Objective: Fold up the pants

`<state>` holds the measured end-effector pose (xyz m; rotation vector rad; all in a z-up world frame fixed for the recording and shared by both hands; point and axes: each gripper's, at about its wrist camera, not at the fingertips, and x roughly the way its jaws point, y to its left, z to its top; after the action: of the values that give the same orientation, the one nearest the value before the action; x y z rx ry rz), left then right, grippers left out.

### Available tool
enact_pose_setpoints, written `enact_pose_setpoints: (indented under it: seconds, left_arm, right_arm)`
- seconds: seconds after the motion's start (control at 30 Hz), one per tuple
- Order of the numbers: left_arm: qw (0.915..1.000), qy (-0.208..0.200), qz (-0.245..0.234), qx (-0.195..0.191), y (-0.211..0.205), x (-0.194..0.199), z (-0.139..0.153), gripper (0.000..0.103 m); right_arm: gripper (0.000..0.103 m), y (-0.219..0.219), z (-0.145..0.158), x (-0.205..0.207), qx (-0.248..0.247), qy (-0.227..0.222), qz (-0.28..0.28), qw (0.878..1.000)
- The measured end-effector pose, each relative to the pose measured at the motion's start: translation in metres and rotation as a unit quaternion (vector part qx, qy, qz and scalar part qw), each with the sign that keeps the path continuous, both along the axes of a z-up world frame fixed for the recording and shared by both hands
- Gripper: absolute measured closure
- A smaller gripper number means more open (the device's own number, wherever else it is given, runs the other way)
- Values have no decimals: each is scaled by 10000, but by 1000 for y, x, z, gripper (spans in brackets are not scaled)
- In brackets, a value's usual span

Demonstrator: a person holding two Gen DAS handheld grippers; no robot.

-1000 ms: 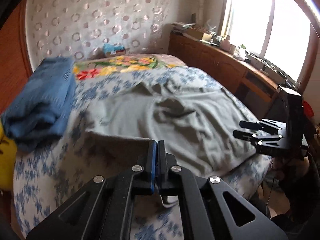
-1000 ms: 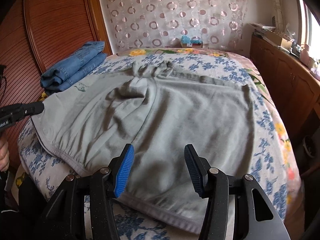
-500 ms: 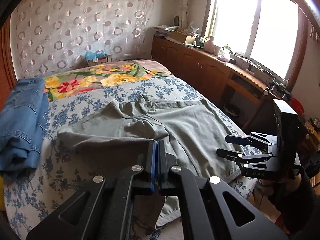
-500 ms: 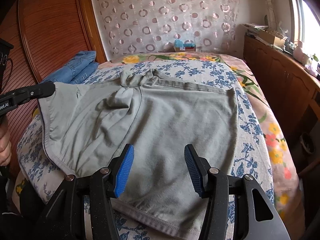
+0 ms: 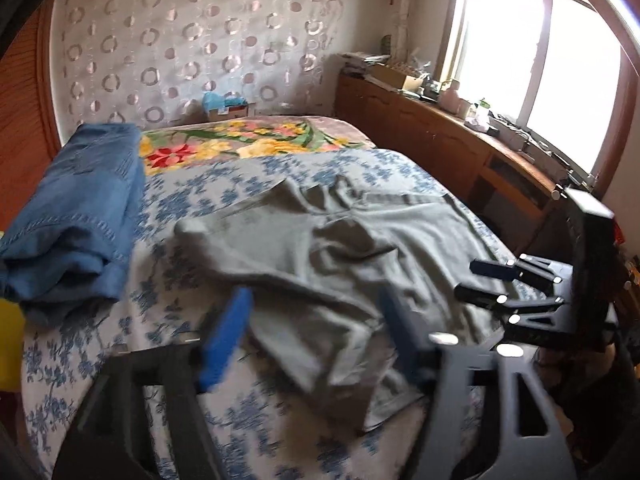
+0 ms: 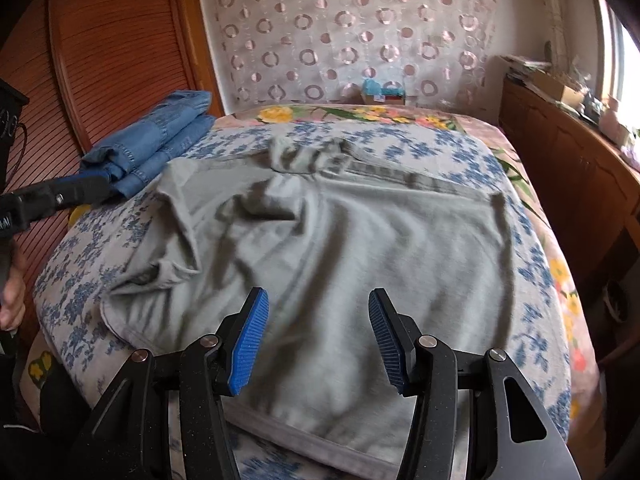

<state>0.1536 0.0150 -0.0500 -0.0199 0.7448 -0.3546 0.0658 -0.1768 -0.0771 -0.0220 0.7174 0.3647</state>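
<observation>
Your left gripper [image 5: 312,336] has just been opening, nothing gripped, over the crumpled near-left corner of the grey pants [image 6: 340,240], which lie spread across the bed [image 6: 520,216] ahead of your right gripper [image 6: 316,336], also agape and empty above their near hem.

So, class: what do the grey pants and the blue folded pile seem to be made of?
Grey pants: likely soft matte cotton knit; they drape in loose, rounded wrinkles. Blue pile: looks like denim; faded blue, stiff thick folds, visible stitched seams.
</observation>
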Motion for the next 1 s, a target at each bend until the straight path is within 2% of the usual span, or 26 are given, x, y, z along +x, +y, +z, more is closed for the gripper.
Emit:
enact_pose_setpoints:
  seconds: [0.37, 0.43, 0.53, 1.0]
  left_arm:
    - [9991, 290, 293, 2, 35, -7, -33, 24]
    - [9990, 316, 315, -14, 39, -9, -36, 24]
    - [9989, 351, 320, -25, 43, -12, -40, 24]
    - [9985, 474, 284, -11, 46, -18, -53, 24]
  right_arm:
    - [49, 36, 3, 12, 138, -103, 367, 9992]
    - [55, 40, 4, 16, 188, -92, 425, 9989]
    - [58, 50, 4, 20, 217, -92, 474, 9986]
    - [63, 79, -19, 28, 56, 313, 747, 9967]
